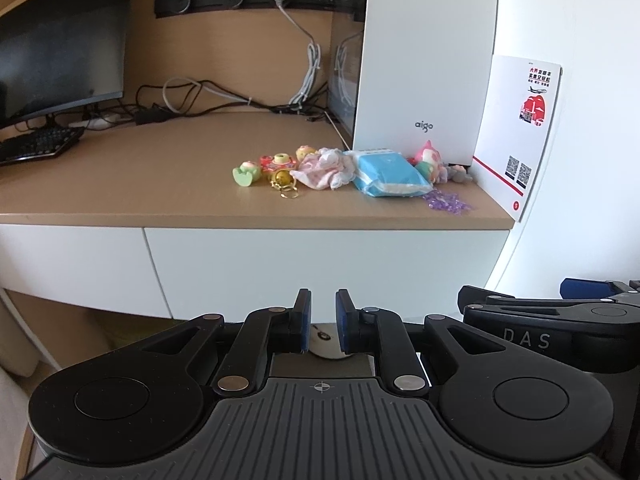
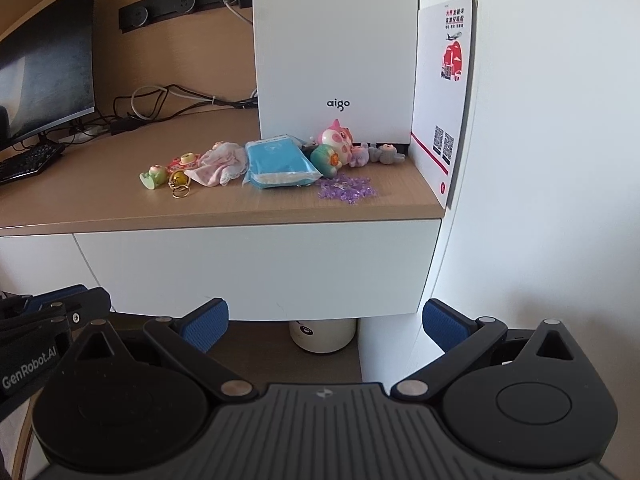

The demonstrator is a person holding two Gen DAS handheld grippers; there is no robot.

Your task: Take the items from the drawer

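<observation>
The white drawer front [image 1: 320, 264] [image 2: 256, 268] under the wooden desk top is closed. On the desk above it lie a green toy [image 1: 246, 174] [image 2: 153, 177], a gold bell keyring [image 1: 283, 182] [image 2: 179, 184], a pink cloth [image 1: 324, 168] [image 2: 220, 164], a blue tissue pack [image 1: 386, 176] [image 2: 278, 164], a pink cat figure [image 1: 428, 156] [image 2: 338, 140] and purple beads [image 1: 448, 202] [image 2: 347, 190]. My left gripper [image 1: 323, 300] hovers in front of the drawer, jaws nearly together and holding nothing. My right gripper [image 2: 326, 312] stands wide open, below the drawer's lower edge.
A white computer case [image 1: 424, 60] [image 2: 336, 48] stands behind the items, with a white leaflet [image 1: 516, 132] [image 2: 444, 92] against the wall on the right. A monitor [image 1: 60, 40], keyboard [image 1: 36, 144] and cables [image 1: 192, 96] fill the left. A white bin [image 2: 323, 334] sits under the drawer.
</observation>
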